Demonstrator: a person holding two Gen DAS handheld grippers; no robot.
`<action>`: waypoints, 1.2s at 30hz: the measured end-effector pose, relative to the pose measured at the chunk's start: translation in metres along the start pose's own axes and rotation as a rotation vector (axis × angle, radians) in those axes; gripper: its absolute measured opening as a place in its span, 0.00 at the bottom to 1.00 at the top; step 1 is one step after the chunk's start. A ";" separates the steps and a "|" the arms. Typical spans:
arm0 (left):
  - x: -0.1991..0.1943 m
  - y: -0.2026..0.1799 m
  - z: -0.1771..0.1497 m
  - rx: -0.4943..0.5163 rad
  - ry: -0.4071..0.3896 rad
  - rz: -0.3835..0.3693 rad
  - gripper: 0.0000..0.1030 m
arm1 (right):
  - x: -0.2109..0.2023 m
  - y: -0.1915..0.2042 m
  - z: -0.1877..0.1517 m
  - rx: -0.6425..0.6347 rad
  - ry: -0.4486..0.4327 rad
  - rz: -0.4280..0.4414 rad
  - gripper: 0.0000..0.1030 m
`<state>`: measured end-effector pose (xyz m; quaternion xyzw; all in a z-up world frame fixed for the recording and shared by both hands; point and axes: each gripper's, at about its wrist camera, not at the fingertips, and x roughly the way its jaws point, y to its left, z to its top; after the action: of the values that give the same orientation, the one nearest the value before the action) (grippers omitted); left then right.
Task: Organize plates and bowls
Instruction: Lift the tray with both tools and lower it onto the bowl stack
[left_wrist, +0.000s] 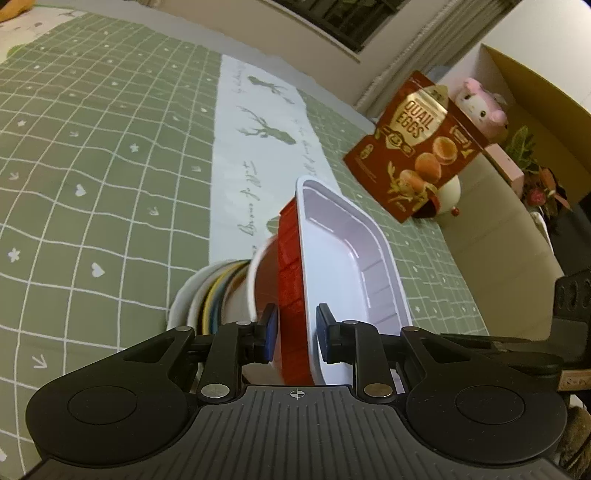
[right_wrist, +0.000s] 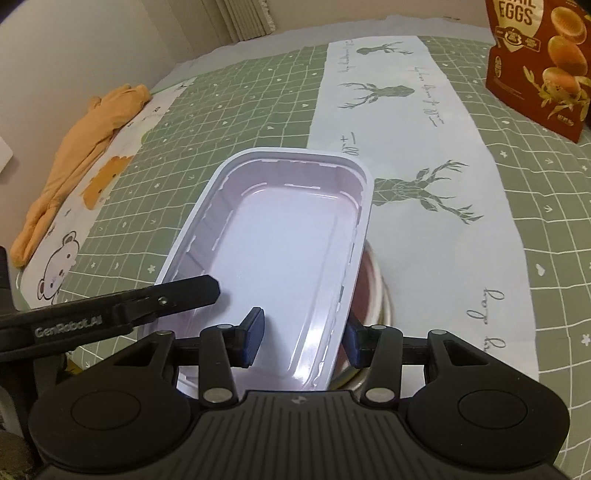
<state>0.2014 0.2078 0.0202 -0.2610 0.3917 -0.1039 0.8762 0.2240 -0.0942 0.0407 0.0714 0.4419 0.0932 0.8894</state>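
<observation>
Green checked cloth (left_wrist: 92, 155) covers the bench, with a white deer-print runner (left_wrist: 251, 147) down its middle. Landmark: the rectangular tray (right_wrist: 280, 251), white inside and red outside, the largest item in play. In the left wrist view the tray (left_wrist: 343, 258) stands tilted on its long edge, red outer wall facing left, white hollow facing right. Just left of the tray and touching its red wall sits a red bowl with a white rim (left_wrist: 264, 284); beyond that bowl, further left of the tray, is a stack of plates (left_wrist: 207, 299) on edge, showing yellow and dark rims. Beyond the tray and to its right stands a red quail-egg box (left_wrist: 417, 147), with a pink plush toy (left_wrist: 480, 103) behind the box. In the right wrist view a heap of orange cloth (right_wrist: 81, 147) lies well to the left of the tray. Left claw (left_wrist: 295, 338): fingers straddle the near wall of the tray, one pad outside on the red, one inside on the white; whether the pads actually press cannot be told. Right claw (right_wrist: 303, 338): fingers straddle the tray's right wall, left pad visibly apart from it, so released.
</observation>
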 end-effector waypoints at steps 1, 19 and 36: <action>-0.001 0.000 0.000 -0.001 -0.002 0.004 0.24 | 0.000 0.002 0.000 -0.005 0.001 0.005 0.44; -0.014 0.001 -0.006 0.031 -0.007 0.018 0.24 | -0.012 0.010 -0.007 -0.040 -0.019 -0.033 0.44; -0.083 -0.037 -0.063 0.154 -0.278 0.095 0.24 | -0.083 -0.003 -0.059 -0.039 -0.340 -0.061 0.64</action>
<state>0.0995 0.1846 0.0578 -0.1860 0.2694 -0.0553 0.9433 0.1278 -0.1136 0.0682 0.0553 0.2852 0.0613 0.9549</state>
